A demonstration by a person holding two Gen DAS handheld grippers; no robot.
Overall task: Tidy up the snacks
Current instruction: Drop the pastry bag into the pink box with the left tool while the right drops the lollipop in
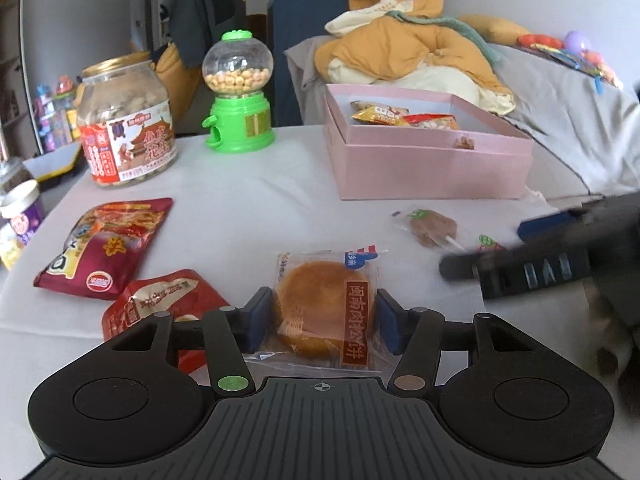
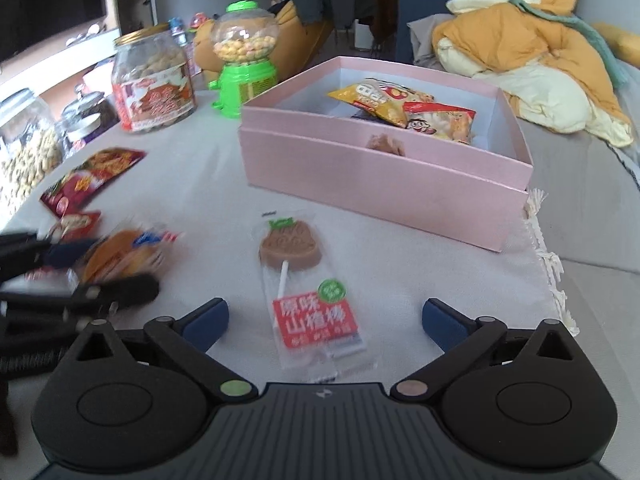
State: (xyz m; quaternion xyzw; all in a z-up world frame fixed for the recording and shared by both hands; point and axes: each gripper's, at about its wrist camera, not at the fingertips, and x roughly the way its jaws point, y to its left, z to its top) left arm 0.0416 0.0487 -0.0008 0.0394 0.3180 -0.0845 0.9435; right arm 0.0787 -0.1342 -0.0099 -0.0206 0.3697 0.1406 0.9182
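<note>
Left gripper (image 1: 324, 322) low centre, jaws straddling wrapped cake (image 1: 325, 316) labelled 闽南肉松饼, grip unclear. Right gripper (image 2: 325, 318) wide open over lollipop (image 2: 298, 276), 原味山楂棒.

Both tools share one build — a matte black ribbed body with two round housings. On the left gripper (image 1: 320, 320), black link arms with silver pins carry dark blue fingers (image 1: 258, 318), with green and copper pivot caps. The right gripper (image 2: 325, 322) matches — blue fingers (image 2: 208, 318), same caps.
</note>
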